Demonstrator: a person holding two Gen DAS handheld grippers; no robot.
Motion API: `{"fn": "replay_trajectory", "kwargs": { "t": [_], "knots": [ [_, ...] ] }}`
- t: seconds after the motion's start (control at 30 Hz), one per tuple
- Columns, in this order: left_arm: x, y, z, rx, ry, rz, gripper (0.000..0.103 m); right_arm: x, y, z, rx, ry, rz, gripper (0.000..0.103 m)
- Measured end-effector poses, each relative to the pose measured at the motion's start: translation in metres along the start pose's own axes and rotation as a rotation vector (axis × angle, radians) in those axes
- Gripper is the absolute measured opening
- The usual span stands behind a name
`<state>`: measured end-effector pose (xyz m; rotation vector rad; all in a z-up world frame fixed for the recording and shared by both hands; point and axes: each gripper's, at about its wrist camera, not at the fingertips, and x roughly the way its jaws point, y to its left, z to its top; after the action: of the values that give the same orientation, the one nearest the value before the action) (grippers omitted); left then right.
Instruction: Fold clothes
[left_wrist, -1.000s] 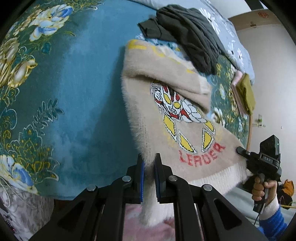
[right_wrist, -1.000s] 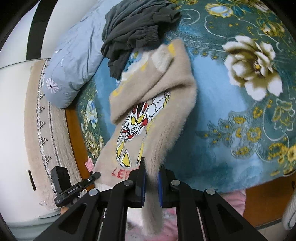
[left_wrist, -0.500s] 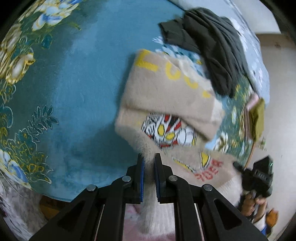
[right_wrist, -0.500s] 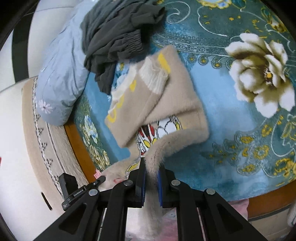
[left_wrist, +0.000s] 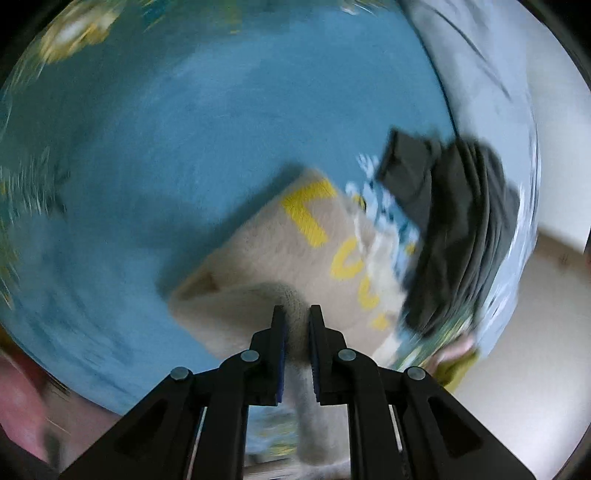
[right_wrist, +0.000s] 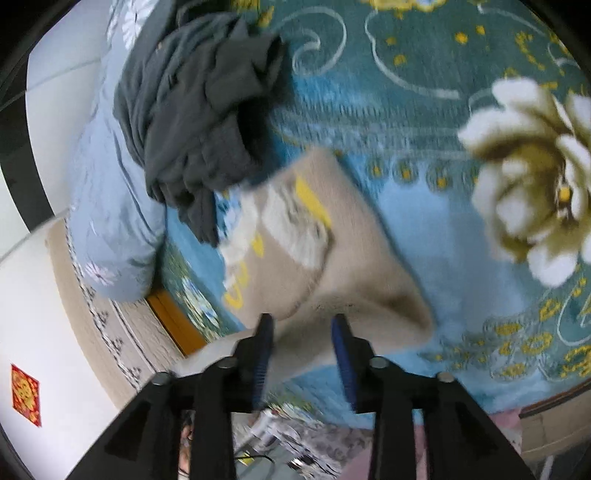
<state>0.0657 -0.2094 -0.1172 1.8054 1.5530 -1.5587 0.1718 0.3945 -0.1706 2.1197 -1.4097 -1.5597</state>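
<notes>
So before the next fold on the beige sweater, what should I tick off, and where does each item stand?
1. Left gripper shut on the beige sweater: ok.
2. Right gripper released: ok, its jaws have just been opening, sweater edge between them, unpressed.
3. Sweater doubled over on the blue blanket: ok.
4. Fold edges aligned: cannot tell, blurred.
5. Dark grey garment clear of the sweater: not ok, overlaps its far corner.

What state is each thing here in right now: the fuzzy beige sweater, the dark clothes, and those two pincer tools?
Beige sweater: folded over on the blue floral blanket, yellow lettering on top.
Dark grey garment: crumpled, unfolded, partly on the light blue pillow.
Left gripper: shut on a sweater edge.
Right gripper: jaws have just been opening; fabric lies between them, no longer pinched.
</notes>
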Motion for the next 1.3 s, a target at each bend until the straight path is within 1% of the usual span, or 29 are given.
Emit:
{"fn": "replay_trajectory", "kwargs": {
  "t": [0.07, 0.17, 0.23, 0.3, 0.4, 0.5, 0.53, 0.57, 0.63, 0.73, 0.77, 0.8, 0.83, 0.9, 1.03, 1.17, 1.23, 1.27, 1.3],
  "knots": [
    [0.0, 0.01, -0.001, -0.077, -0.036, -0.056, 0.014, -0.005, 0.003, 0.009, -0.026, -0.022, -0.025, 0.039],
    [-0.002, 0.019, -0.004, -0.14, -0.079, -0.102, 0.014, -0.005, 0.005, 0.016, -0.06, -0.032, -0.054, 0.039],
    [-0.004, 0.02, -0.006, -0.126, -0.099, -0.085, 0.014, 0.0, 0.006, 0.017, -0.097, -0.029, -0.075, 0.039],
    [-0.004, 0.015, -0.008, -0.07, -0.105, -0.038, 0.015, 0.01, 0.011, 0.015, -0.153, -0.026, -0.098, 0.039],
    [-0.004, -0.001, -0.011, 0.092, -0.112, 0.08, 0.016, 0.026, 0.024, 0.01, -0.255, -0.031, -0.13, 0.039],
    [-0.001, -0.016, -0.015, 0.231, -0.123, 0.169, 0.017, 0.042, 0.045, 0.007, -0.366, -0.057, -0.163, 0.039],
    [0.0, -0.021, -0.017, 0.276, -0.126, 0.198, 0.02, 0.047, 0.052, 0.006, -0.397, -0.064, -0.174, 0.039],
    [0.0, -0.026, -0.018, 0.321, -0.129, 0.227, 0.025, 0.051, 0.056, 0.006, -0.419, -0.069, -0.19, 0.039],
    [0.002, -0.032, -0.021, 0.4, -0.136, 0.273, 0.029, 0.063, 0.066, 0.006, -0.469, -0.08, -0.249, 0.039],
    [0.012, -0.035, -0.021, 0.487, -0.132, 0.322, 0.03, 0.081, 0.075, 0.008, -0.498, -0.085, -0.321, 0.039],
    [0.016, -0.037, -0.021, 0.518, -0.127, 0.335, 0.03, 0.083, 0.077, 0.008, -0.503, -0.089, -0.33, 0.034],
    [0.019, -0.039, -0.02, 0.552, -0.121, 0.347, 0.03, 0.085, 0.08, 0.006, -0.514, -0.099, -0.339, 0.024],
    [0.023, -0.041, -0.019, 0.584, -0.116, 0.356, 0.03, 0.087, 0.082, 0.003, -0.524, -0.106, -0.345, 0.02],
    [0.031, -0.044, -0.017, 0.636, -0.102, 0.366, 0.03, 0.085, 0.084, -0.004, -0.537, -0.108, -0.335, 0.015],
    [0.047, -0.051, -0.012, 0.711, -0.077, 0.385, 0.031, 0.071, 0.082, -0.013, -0.54, -0.136, -0.317, 0.013],
    [0.059, -0.056, -0.008, 0.758, -0.058, 0.383, 0.031, 0.056, 0.072, -0.007, -0.489, -0.169, -0.329, 0.013],
    [0.062, -0.058, -0.006, 0.778, -0.049, 0.378, 0.031, 0.055, 0.066, -0.003, -0.451, -0.177, -0.332, 0.009],
    [0.064, -0.058, -0.005, 0.789, -0.044, 0.376, 0.028, 0.055, 0.064, -0.001, -0.435, -0.183, -0.337, 0.001],
    [0.065, -0.059, -0.004, 0.799, -0.039, 0.374, 0.026, 0.054, 0.063, 0.001, -0.419, -0.191, -0.34, 0.001]
  ]
}}
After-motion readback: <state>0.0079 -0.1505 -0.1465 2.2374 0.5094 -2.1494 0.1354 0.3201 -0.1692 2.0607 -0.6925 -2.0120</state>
